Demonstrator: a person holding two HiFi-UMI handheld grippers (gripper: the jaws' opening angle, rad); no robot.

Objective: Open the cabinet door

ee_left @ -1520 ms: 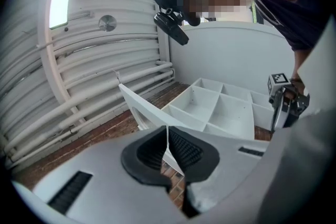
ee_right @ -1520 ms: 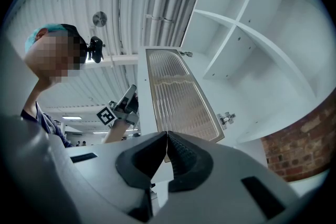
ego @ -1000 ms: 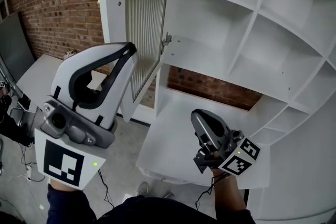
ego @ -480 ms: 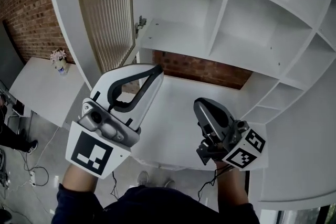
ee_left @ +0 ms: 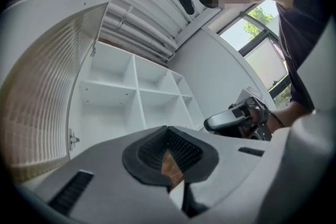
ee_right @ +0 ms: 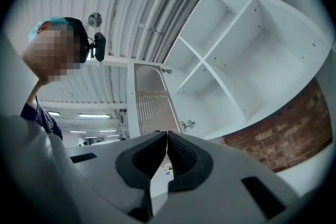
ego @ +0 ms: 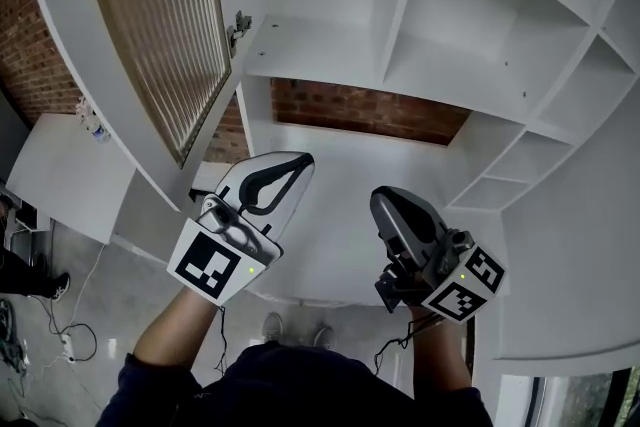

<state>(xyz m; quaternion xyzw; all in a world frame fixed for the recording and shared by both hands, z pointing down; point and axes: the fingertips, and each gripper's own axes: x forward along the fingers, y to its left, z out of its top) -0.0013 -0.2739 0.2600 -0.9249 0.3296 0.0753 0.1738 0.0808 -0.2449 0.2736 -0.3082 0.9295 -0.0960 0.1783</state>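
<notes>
The white cabinet [ego: 400,25] has its ribbed-glass door [ego: 150,35] swung wide open to the left, hanging on its hinge [ego: 241,22]. The compartments behind it are bare. My left gripper [ego: 292,162] is held low over the white lower shelf [ego: 330,165], below the door, shut with nothing in it. My right gripper [ego: 388,203] sits beside it to the right, also shut and empty. In the left gripper view the left gripper [ee_left: 167,128] has its pads together, with the door [ee_left: 42,86] at left. In the right gripper view the right gripper [ee_right: 167,134] points at the door [ee_right: 149,97].
A brick wall [ego: 360,110] shows behind the cabinet's lower opening. A white table [ego: 60,175] with a small vase [ego: 92,127] stands at the left, and cables [ego: 60,345] lie on the floor. The cabinet's side panel [ego: 570,245] rises on the right.
My left gripper has come down from beside the door, rolled, and now sits low next to the right gripper. The right gripper shifted slightly. The door stays open.
</notes>
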